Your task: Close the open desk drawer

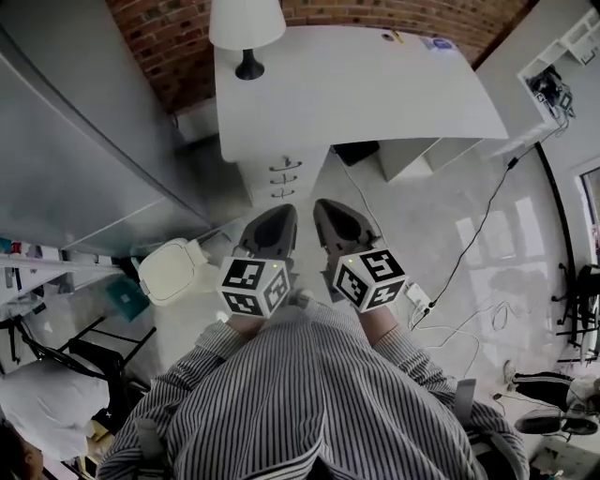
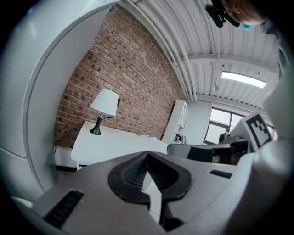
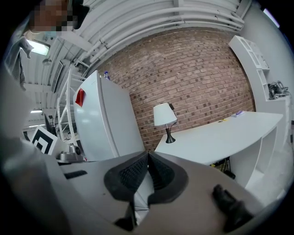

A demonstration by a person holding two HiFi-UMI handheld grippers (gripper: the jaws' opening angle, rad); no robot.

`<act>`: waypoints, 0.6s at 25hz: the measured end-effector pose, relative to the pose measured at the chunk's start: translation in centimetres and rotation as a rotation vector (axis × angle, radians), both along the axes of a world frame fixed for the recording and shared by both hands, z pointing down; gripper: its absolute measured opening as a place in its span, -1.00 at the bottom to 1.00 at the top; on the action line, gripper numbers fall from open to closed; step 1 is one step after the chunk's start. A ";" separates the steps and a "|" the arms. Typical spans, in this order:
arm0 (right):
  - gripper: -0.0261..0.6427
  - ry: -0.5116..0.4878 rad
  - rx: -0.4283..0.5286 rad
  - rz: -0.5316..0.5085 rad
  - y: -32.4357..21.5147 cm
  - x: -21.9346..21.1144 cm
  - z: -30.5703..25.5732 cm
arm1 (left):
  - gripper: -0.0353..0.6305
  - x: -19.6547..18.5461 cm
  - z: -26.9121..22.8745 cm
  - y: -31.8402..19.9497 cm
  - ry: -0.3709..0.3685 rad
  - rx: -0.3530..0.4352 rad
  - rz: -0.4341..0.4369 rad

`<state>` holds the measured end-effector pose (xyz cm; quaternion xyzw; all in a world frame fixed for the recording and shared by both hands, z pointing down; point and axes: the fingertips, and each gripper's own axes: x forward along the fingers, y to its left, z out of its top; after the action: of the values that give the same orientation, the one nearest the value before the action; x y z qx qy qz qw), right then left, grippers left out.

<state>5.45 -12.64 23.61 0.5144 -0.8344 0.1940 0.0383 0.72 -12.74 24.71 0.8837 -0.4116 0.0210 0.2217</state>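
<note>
Head view: both grippers are held close in front of the person's striped shirt (image 1: 309, 394), lower centre of frame, side by side, not touching each other. Left gripper (image 1: 284, 214) is closed, tips meeting, nothing btwn them. Right gripper (image 1: 324, 206) is the same: closed & empty, tips pressed together in its own view. Both point up-frame toward the white tabletop (image 1: 347, 84) at top centre, w/ bare floor (image 1: 412, 216) between.

The drawer unit (image 1: 284, 178) sits under the tabletop's near-left edge, three handles stacked on its front. Can't tell from this angle which drawer stands out. Neither gripper touches it.

A lamp (image 1: 247, 28) w/ white shade stands at the tabletop's upper-left corner, by the brick wall (image 1: 159, 47). A white lidded bin (image 1: 173, 270) is on the floor, left of the left gripper. A black cable (image 1: 478, 234) runs across the floor at right.
</note>
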 end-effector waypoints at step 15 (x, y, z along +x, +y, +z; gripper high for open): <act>-0.87 -0.069 -0.067 -0.027 1.9 1.8 1.2 | -0.86 0.7 0.2 1.9 -0.025 -0.025 -0.008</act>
<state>7.26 -10.78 24.77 0.4943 -0.8352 0.2392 0.0293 1.45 -10.82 24.87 0.8788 -0.4177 0.0363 0.2277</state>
